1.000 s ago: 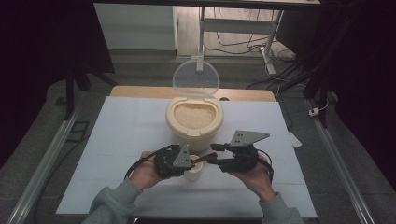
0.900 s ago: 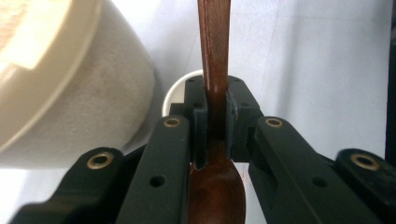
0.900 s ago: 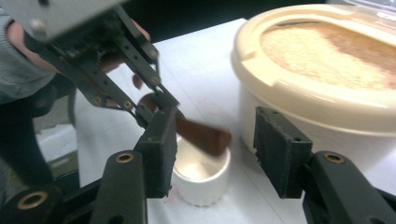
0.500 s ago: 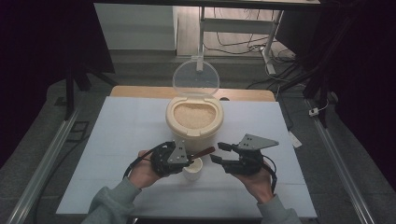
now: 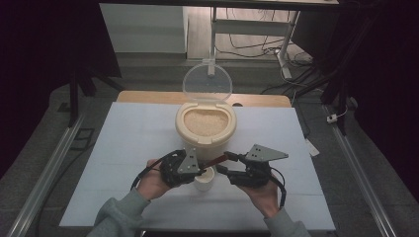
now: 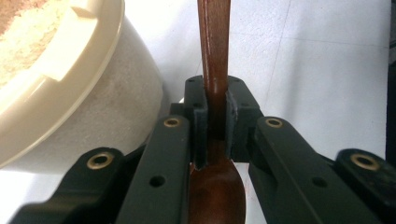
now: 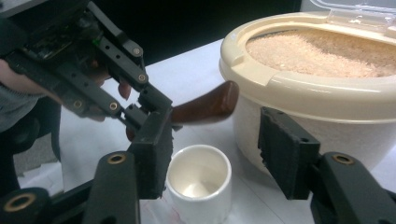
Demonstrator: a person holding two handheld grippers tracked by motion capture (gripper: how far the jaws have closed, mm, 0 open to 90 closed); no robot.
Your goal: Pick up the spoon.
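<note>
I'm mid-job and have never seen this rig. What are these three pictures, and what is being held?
No robot arm here: a person holds a two-jaw tool in each hand. The high view looks down on the table; the other two pictures come from cameras riding on each tool. The left tool is shut on a brown wooden spoon. The right tool is open, its jaws on either side of a small white cup. Behind stands a cream container of rice, its clear lid raised.
</note>
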